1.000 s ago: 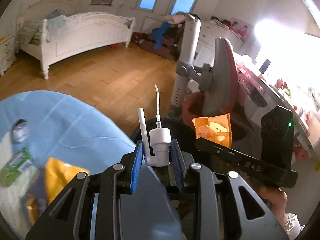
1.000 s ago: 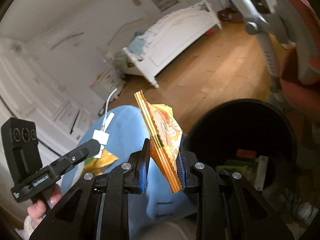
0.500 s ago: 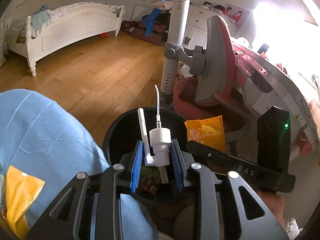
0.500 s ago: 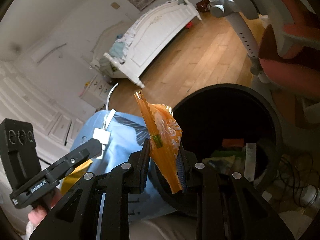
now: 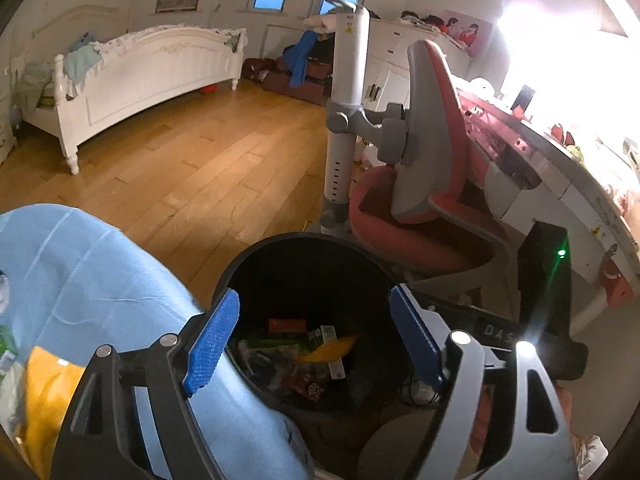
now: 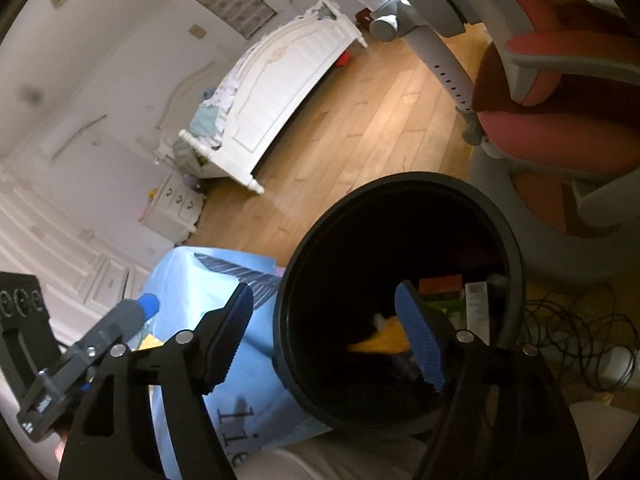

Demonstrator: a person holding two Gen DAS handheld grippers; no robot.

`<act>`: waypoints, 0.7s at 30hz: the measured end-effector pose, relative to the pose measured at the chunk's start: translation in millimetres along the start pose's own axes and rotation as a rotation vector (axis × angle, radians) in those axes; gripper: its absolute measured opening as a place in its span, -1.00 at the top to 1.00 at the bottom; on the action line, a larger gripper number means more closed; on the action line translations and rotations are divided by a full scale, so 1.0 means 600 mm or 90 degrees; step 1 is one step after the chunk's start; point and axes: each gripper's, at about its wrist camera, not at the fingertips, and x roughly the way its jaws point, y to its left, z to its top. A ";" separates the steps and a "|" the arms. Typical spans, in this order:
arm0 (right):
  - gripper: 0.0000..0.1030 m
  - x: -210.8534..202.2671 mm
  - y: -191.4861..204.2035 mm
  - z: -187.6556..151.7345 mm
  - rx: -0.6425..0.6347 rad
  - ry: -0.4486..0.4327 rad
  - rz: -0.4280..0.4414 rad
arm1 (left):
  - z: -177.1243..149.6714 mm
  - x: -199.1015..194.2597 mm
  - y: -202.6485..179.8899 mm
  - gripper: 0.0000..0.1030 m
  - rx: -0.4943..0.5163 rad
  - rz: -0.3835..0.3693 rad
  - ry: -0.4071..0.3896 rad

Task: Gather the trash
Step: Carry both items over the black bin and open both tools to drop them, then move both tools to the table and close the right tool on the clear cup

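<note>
**Both hand-held grippers emptied over the black waste bin.**
The left hand-held gripper (image 5: 314, 340) and right hand-held gripper (image 6: 332, 340) have just been opening and now stand wide with nothing between their jaws. The white pump dispenser head and orange snack wrapper (image 6: 380, 338) they held half a second earlier are released; the wrapper lies inside the waste bin (image 5: 256, 256). A yellow packet (image 5: 44, 396) remains on the blue-covered table (image 5: 80, 280), at the left.

Smooth black plastic bin (image 5: 256, 256), glossy wood floor (image 5: 192, 168), matt blue cloth (image 5: 88, 272), ridged blue rubber-like pads (image 5: 212, 336), crinkled wrappers (image 5: 304, 364).
</note>
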 end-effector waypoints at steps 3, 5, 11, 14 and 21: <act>-0.44 0.012 0.030 -0.011 -0.022 0.018 0.007 | -0.004 -0.037 0.014 -0.51 -0.010 0.011 -0.019; -0.45 0.021 0.056 -0.019 -0.040 0.031 0.013 | -0.012 -0.066 0.032 -0.56 -0.018 0.029 -0.032; -0.45 0.055 0.143 -0.039 -0.105 0.065 0.036 | -0.039 -0.156 0.125 -0.86 -0.085 0.132 -0.074; -0.45 0.072 0.189 -0.049 -0.137 0.082 0.051 | -0.057 -0.204 0.191 -0.90 -0.145 0.207 -0.102; -0.44 0.110 0.295 -0.069 -0.215 0.115 0.081 | -0.108 -0.266 0.364 -0.90 -0.272 0.356 -0.075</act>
